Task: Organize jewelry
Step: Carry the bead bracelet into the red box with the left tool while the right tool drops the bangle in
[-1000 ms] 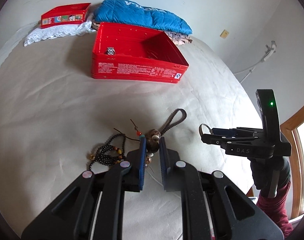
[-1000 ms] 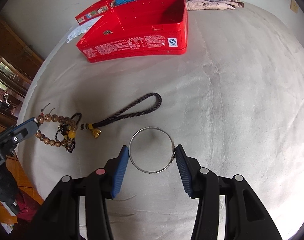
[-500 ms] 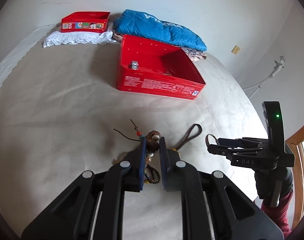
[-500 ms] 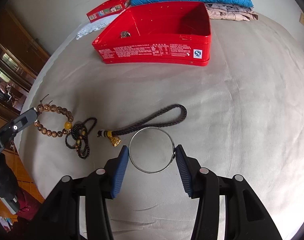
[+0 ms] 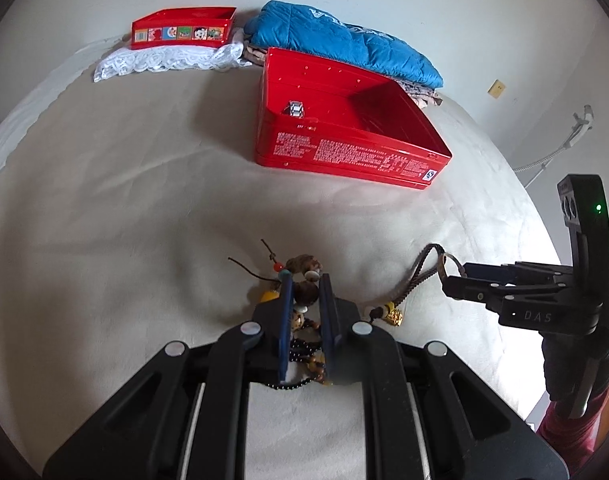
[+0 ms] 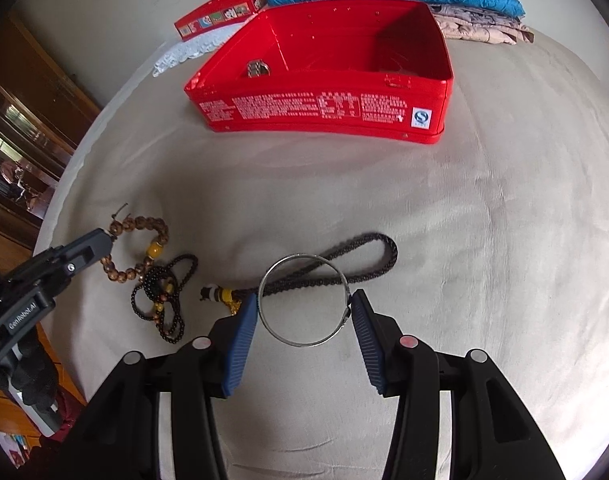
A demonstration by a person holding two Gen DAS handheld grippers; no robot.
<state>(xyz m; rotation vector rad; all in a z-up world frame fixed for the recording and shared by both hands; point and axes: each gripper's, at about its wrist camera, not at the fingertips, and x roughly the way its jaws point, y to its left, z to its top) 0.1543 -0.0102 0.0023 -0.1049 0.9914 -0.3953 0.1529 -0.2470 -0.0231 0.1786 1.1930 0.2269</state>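
Observation:
My left gripper (image 5: pixel 304 286) is shut on a brown wooden bead bracelet (image 5: pixel 306 276), just above the beige bed cover. From the right wrist view the left gripper (image 6: pixel 104 240) grips one side of that bracelet (image 6: pixel 152 240). A black bead string (image 6: pixel 164 300) lies beside it. My right gripper (image 6: pixel 304 304) is shut on a thin silver bangle (image 6: pixel 300 258), pads pressing both sides, held over a dark braided cord (image 6: pixel 368 252) with a gold charm. The open red tin (image 6: pixel 324 112) stands behind, a small silver piece (image 6: pixel 258 68) inside it.
A second red tin (image 5: pixel 182 30) rests on white lace cloth (image 5: pixel 164 60) by the wall. A folded blue quilt (image 5: pixel 344 44) lies behind the open tin (image 5: pixel 344 152). Dark wooden furniture (image 6: pixel 32 120) stands off the bed's left edge. A person's dark red sleeve (image 5: pixel 564 428) shows at right.
My left gripper has carried the bracelet across the cover, so the black beads now lie under its fingers. My right gripper has shifted with the bangle and now hangs over the braided cord.

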